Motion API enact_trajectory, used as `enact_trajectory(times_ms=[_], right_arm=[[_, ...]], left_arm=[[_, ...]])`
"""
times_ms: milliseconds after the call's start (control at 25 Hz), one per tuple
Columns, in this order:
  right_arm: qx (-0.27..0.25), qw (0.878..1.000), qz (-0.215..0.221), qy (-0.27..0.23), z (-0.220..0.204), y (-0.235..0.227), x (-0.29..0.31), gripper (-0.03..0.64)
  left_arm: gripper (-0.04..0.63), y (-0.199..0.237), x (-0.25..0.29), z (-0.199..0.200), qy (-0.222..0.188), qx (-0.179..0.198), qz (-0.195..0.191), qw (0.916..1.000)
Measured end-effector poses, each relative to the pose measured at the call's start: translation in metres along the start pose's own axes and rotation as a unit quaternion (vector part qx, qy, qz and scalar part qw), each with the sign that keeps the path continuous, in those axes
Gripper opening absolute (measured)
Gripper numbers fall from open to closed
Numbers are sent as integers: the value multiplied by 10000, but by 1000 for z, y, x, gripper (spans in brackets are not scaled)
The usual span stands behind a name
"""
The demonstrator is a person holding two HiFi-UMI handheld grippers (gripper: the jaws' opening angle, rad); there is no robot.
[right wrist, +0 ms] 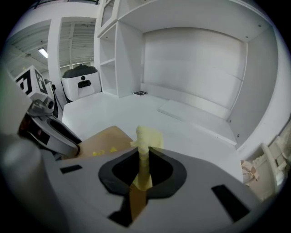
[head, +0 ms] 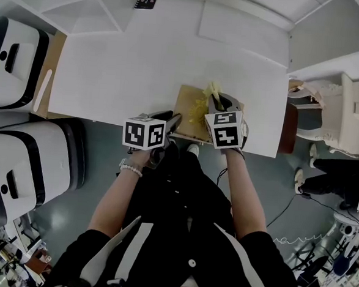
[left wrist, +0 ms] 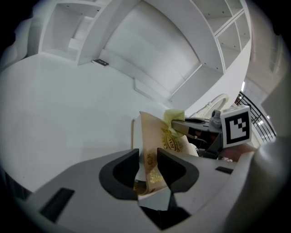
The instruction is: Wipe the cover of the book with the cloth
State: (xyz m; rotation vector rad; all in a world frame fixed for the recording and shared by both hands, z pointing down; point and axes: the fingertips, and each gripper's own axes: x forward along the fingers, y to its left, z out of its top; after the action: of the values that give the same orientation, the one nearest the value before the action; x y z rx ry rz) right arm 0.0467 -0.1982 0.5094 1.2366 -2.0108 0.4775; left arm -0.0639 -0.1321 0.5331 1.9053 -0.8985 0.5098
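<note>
We have the book point(head: 186, 113) lying at the near edge of the white table point(head: 142, 63), brown cover up, gold print showing. The left gripper point(left wrist: 148, 164) is clenched on the book's near edge, one jaw against the white pages and the other against the cover. The right gripper point(right wrist: 143, 166) is pinched tight on the yellow cloth point(right wrist: 148, 136) and sits over the cover's right part, a tuft of cloth poking up past its jaws. We judge the book light and fairly stiff, with a smooth cover that would slide on this slick tabletop if nothing pinned it, so the near edge is the sensible place to hold it: out of the wiping path and easy to reach from our side. The cloth looks soft and limp; gripped at its middle like this, only the loose ends can be dragged flat, so light pressure should do. For room, the table is bare and wide beyond and to the left of the book, and strokes away from us are free. The tight spots are the table's front edge, just beside the book, and the left gripper, near the right one.
</note>
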Motion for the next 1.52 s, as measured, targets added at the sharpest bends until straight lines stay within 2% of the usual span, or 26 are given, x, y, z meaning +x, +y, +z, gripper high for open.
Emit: enact_trajectory(times_ms=[640,960,1160,1520], right_arm=[[730,9935,-845,233,-56,-74,-46,35],[834,9917,-939,262,-61,-78,-51,35],[785,9936,-802,89,-49,-66,-52,37],[415,9986,55,-321,-1,3,-40,35]], left_arm=[[126,0,1,1,21,120,8,9999],[126,1,0,2,18,138,40,9999],[126,2,2,0,35,114,47,9999],[126,-1,2,-1,31,63,-21,10000]])
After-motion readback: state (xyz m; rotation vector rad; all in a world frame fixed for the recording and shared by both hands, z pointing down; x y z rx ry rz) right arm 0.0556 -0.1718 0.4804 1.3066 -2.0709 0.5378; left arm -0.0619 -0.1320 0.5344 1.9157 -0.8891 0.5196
